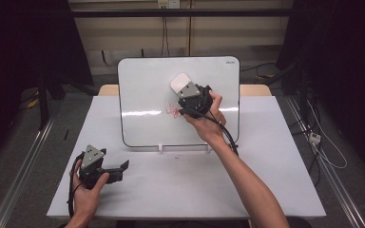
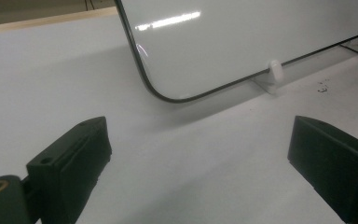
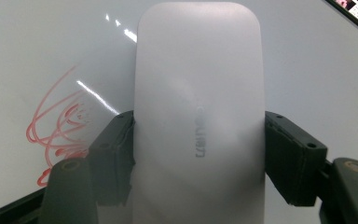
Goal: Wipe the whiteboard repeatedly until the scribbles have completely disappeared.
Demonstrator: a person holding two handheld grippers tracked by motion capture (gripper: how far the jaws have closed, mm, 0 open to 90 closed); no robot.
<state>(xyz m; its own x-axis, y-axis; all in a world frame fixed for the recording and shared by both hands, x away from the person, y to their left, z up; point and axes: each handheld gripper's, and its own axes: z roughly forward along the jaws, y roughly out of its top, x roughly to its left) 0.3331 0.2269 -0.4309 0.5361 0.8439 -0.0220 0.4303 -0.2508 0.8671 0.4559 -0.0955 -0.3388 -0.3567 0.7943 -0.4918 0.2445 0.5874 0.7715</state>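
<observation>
A whiteboard [image 1: 142,90] stands propped on the white table, with red scribbles [image 1: 172,112] near its middle. My right gripper [image 1: 184,89] is shut on a white eraser [image 1: 179,82], held against the board just above and right of the scribbles. In the right gripper view the eraser [image 3: 200,93] sits clamped between both jaws, and the red scribbles [image 3: 58,130] lie to its left. My left gripper [image 1: 123,167] rests low on the table at the front left, open and holding nothing. In the left gripper view it [image 2: 198,154] points at the whiteboard's lower corner [image 2: 168,95].
The whiteboard stands on small white clip feet [image 1: 160,148], seen also as a clip foot [image 2: 275,70]. The table [image 1: 171,190] is bare white in front of the board. Metal rails [image 1: 24,161] run along the floor on both sides; cables [image 1: 323,147] lie at the right.
</observation>
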